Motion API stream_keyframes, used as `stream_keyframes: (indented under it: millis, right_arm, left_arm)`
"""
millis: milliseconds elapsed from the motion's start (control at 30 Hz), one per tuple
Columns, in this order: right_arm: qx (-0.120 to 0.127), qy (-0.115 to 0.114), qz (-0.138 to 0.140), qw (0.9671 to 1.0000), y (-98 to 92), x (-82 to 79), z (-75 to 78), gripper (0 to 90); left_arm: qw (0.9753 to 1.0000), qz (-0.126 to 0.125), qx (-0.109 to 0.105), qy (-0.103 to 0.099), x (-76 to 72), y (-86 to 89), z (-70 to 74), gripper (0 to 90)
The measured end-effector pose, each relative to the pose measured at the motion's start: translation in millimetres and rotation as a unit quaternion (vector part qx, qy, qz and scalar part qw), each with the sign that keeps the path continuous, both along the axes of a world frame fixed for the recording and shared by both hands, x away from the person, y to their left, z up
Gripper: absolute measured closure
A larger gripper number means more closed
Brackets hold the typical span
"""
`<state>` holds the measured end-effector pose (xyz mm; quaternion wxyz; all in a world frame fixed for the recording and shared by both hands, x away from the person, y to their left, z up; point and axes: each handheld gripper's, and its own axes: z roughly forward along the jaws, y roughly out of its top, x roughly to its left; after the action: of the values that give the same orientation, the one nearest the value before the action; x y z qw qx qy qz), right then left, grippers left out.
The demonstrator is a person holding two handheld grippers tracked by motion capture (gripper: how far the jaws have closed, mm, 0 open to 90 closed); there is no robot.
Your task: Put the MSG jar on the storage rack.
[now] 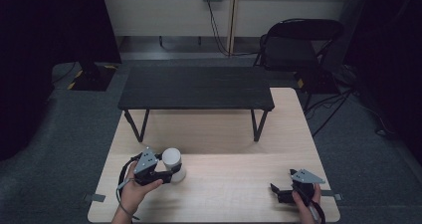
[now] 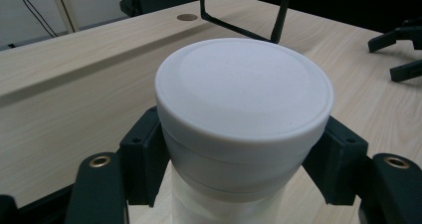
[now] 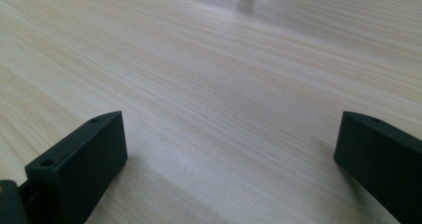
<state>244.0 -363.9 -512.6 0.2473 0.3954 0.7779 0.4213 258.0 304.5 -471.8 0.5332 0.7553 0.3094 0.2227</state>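
White jar (image 2: 244, 109) between left gripper (image 2: 244, 169) jaws, seemingly gripped | right gripper (image 3: 229, 149) jaws apart

Dim room from above, bright and soft close up.

The high view is dark: both side edges sink into black, and only the pale bench (image 1: 224, 134) and far wall catch light. The small black table (image 1: 196, 88) throws a soft shadow on the bench, so light comes from above. In the left gripper view the white jar (image 2: 244, 92) is evenly lit, without glare, sharp at its lid; the background blurs. The right gripper view is soft far off.
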Motion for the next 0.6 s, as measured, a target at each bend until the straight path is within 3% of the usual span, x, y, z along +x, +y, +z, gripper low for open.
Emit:
stream_keyframes:
  millis: [167,333,500,600]
  right_arm:
    - [0.000,0.000,0.000,1.0000,0.0,0.0,0.0,0.0]
    - [0.000,0.000,0.000,1.0000,0.0,0.1,0.0,0.0]
    - [0.000,0.000,0.000,1.0000,0.0,0.3,0.0,0.0]
    - [0.000,0.000,0.000,1.0000,-0.1,0.3,0.0,0.0]
  left_arm:
    - [0.9998,-0.008,0.013,0.012,1.3,-3.1,9.7,34.0]
    - [0.9996,-0.020,0.003,0.021,1.1,-7.5,31.3,34.0]
    - [0.9990,-0.030,-0.029,0.015,4.2,-7.7,68.7,34.0]
    - [0.9989,-0.041,-0.019,0.010,10.4,-11.3,99.2,34.0]
